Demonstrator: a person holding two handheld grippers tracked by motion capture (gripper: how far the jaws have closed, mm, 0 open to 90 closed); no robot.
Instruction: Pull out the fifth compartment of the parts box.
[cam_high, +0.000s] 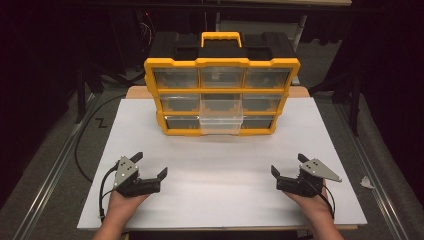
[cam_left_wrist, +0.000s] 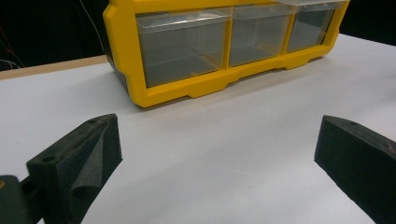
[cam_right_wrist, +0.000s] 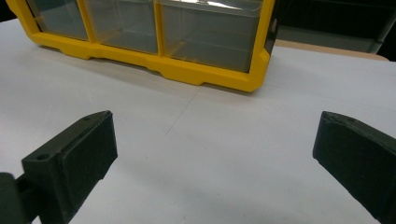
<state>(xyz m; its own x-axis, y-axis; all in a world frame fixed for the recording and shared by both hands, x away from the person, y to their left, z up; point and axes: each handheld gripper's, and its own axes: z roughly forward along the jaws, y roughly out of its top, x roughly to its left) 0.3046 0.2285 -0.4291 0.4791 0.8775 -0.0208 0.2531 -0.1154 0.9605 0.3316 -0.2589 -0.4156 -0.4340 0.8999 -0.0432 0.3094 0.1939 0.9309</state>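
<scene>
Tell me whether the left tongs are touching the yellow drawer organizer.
Apart. The high view shows the left tongs near the table's front edge, with bare white tabletop between them and the yellow drawer organizer.

I see my left black two-jaw gripper (cam_high: 150, 164) low over the white table top (cam_high: 220, 165), well short of the yellow drawer cabinet (cam_high: 222, 95), jaws spread wide with nothing between them. My right black two-jaw gripper (cam_high: 289, 165) mirrors it, equally far from the cabinet, jaws also wide apart and holding nothing. Both forearms come in from the near edge.
</scene>
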